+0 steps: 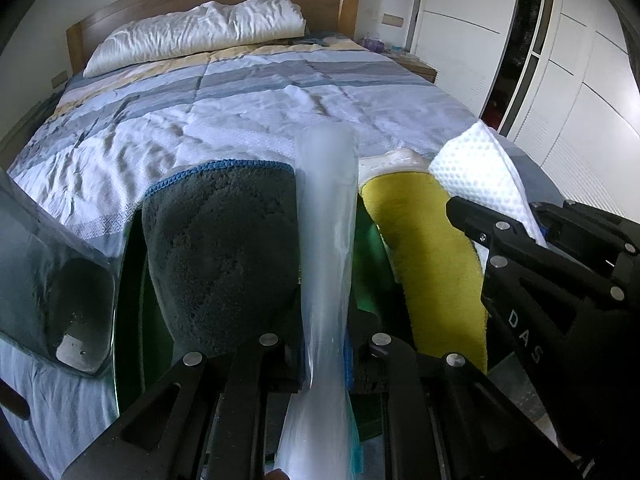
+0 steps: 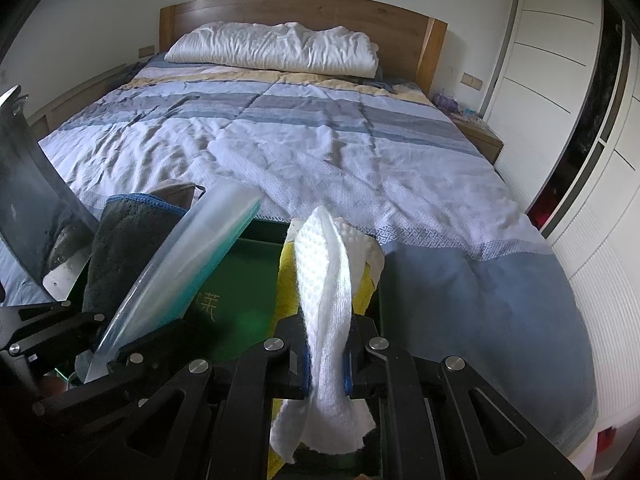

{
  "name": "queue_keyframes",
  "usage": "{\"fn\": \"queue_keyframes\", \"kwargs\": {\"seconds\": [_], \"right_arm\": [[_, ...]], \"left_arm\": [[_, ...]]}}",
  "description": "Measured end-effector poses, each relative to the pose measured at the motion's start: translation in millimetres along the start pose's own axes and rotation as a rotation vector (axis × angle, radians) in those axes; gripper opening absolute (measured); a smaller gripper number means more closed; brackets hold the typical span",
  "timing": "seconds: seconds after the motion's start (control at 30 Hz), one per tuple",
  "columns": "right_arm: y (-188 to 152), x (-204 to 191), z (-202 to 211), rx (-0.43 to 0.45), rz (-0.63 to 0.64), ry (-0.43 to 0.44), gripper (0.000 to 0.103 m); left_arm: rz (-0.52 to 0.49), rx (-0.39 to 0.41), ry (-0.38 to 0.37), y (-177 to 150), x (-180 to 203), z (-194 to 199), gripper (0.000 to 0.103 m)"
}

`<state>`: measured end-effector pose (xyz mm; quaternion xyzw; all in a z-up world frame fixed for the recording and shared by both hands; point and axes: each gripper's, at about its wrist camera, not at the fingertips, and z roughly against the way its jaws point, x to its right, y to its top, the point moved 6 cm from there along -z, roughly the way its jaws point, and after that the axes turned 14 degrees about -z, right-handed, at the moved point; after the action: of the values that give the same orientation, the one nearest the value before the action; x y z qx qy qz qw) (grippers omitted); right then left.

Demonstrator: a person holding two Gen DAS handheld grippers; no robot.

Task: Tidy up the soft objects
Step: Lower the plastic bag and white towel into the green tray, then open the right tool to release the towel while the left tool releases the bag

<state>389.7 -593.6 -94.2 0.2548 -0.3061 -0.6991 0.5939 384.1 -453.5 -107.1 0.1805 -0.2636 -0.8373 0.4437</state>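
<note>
bed (image 2: pixel 320 140), right tool (image 2: pixel 327 360) pinching white cloth (image 2: pixel 324 272)

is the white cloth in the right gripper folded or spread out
Bunched, not spread: the white cloth is pinched into a narrow, twisted strip in the right gripper.

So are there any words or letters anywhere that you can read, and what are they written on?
"DAS": pale letters on the black body of the right gripper, seen from the left wrist camera; they may be part of a longer word.

One yellowish Chinese-looking character on the green surface, partly hidden behind the clear plastic bag and too blurred to read for certain.

Nothing else readable.
</note>
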Motion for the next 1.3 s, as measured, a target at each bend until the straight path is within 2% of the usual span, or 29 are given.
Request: {"fn": "queue_keyframes", "kwargs": {"seconds": [0.43,0.53,0.7,1.03,1.1,1.23,1.3], "right_arm": [[6,-1,-9,-0.009,-0.004,-0.004,0.013],[7,-1,-12,-0.016,-0.008,0.0,0.018],[10,-2,-14,-0.02,-0.018,0.019,0.035],[11,-6,-18,-0.026,-0.027,0.042,0.05],[12,-6,-18,-0.02,-0.026,0.04,0.059],[14,-8,-16,-0.012,-0.025,0.044,0.066],[14,-9,-16,-0.01,-0.026,0.046,0.076]], "left_arm": [[0.035,-0.004,0.015,-3,-3,0,0.013],[0.036,-0.004,0.014,-3,-4,0,0.013],[0.042,-0.003,0.013,-3,-4,-1,0.013],[0.056,-0.001,0.01,-4,-5,-1,0.013],[0.056,0.0,0.011,-5,-6,0,0.013],[0.059,0.0,0.008,-5,-7,0,0.013],[0.059,0.001,0.008,-5,-7,0,0.013]]}}
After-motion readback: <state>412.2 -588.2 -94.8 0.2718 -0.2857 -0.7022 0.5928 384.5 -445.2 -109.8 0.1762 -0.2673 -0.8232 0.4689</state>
